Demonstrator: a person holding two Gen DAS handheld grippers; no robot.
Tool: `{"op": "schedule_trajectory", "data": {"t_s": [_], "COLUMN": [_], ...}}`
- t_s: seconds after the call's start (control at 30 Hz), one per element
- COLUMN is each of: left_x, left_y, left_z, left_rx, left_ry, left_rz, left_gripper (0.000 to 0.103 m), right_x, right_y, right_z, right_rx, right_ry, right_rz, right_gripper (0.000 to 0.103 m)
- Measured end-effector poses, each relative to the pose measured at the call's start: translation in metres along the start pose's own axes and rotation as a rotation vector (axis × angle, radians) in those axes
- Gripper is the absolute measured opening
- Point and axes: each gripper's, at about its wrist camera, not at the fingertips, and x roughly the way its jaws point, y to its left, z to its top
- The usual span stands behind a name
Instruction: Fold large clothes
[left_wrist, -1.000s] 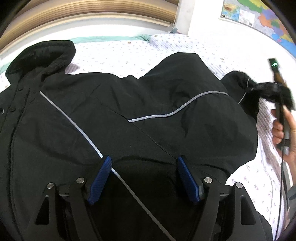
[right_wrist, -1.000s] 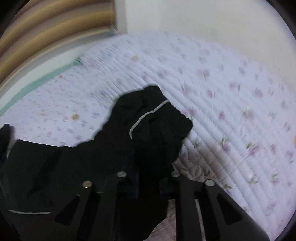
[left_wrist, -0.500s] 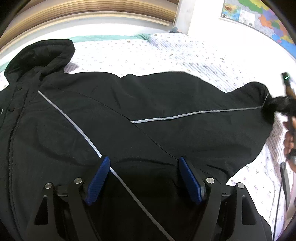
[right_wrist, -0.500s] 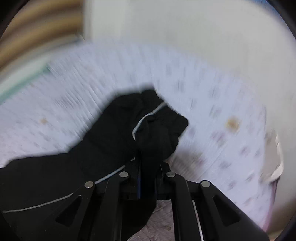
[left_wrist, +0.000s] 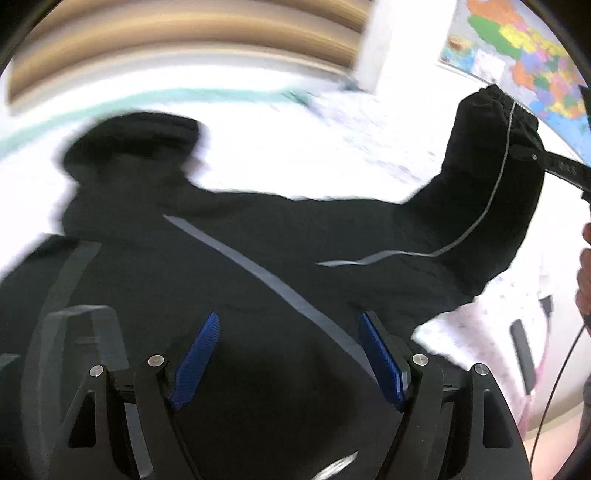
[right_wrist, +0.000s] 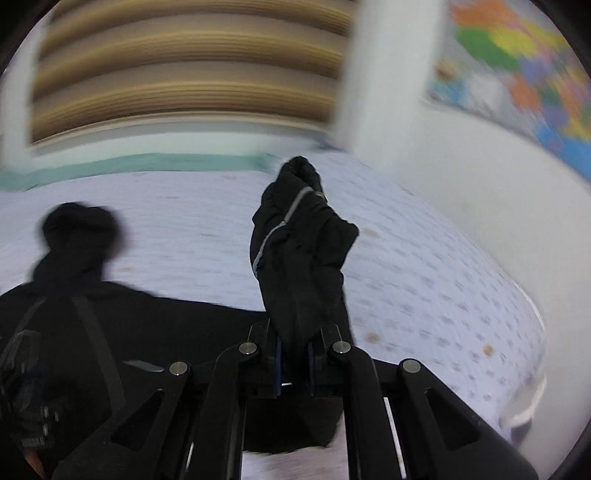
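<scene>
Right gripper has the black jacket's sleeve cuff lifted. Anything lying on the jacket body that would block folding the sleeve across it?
Nothing visible. The right gripper pinches the cuff of the black jacket; its body lies bare on the floral quilted bedspread, though blurred.

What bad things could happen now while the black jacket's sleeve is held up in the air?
The right gripper pinches only a small bunch of the sleeve, so the cuff could slip out. The left gripper stands open over the jacket and pins nothing, so the whole body might drag across the floral bedspread and wrinkle instead of folding neatly.
</scene>
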Motion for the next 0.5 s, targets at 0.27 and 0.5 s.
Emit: {"op": "schedule_trajectory", "data": {"t_s": [0.27,0.5], "left_x": [-0.111,-0.141], "left_y": [0.111,0.140], "left_z": [-0.041,-0.080], "left_rx": [-0.106,-0.117], "left_ry": [-0.037,-0.036], "left_rz": [0.132,0.151], "left_gripper": [0.079,0.079], "right_x": [-0.014,0.007], "right_y": [0.164,0.301], "right_z": [-0.017,-0.064], "right_rx": [-0.182,-0.377], "right_ry": [0.024,0.082], "right_rz": [0.188,0.184], "right_gripper": [0.012,0.017]}}
